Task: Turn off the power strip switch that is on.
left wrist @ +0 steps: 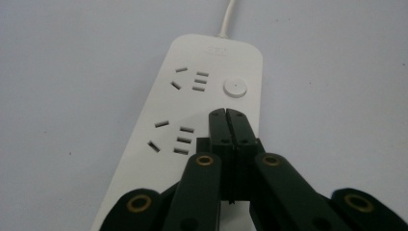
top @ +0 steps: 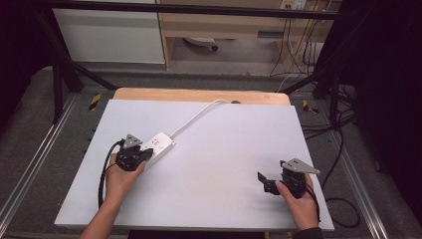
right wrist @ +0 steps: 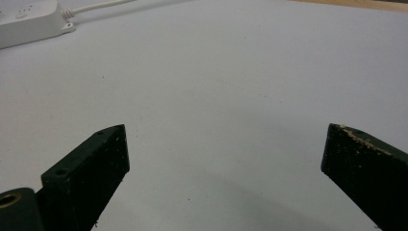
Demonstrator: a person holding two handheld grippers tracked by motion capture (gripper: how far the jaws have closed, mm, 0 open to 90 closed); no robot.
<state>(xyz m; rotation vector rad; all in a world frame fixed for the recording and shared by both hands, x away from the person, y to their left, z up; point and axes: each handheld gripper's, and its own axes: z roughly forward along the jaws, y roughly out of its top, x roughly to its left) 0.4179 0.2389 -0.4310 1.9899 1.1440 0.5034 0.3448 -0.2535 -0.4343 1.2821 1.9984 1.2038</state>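
Left hand-held gripper (left wrist: 226, 113) (jaws together) over power strip (left wrist: 192, 110).

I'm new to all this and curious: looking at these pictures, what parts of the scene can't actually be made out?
- Near end of the power strip: left gripper view, covered by the left gripper, jaws shut.
- Whether those tips touch the strip: cannot tell.
- Where the cord ends: high view, it drops over the table far edge.
- Embossed marking above the button: too small.
- Most of the strip: right gripper view, cut by the top-left corner; right gripper jaws open.
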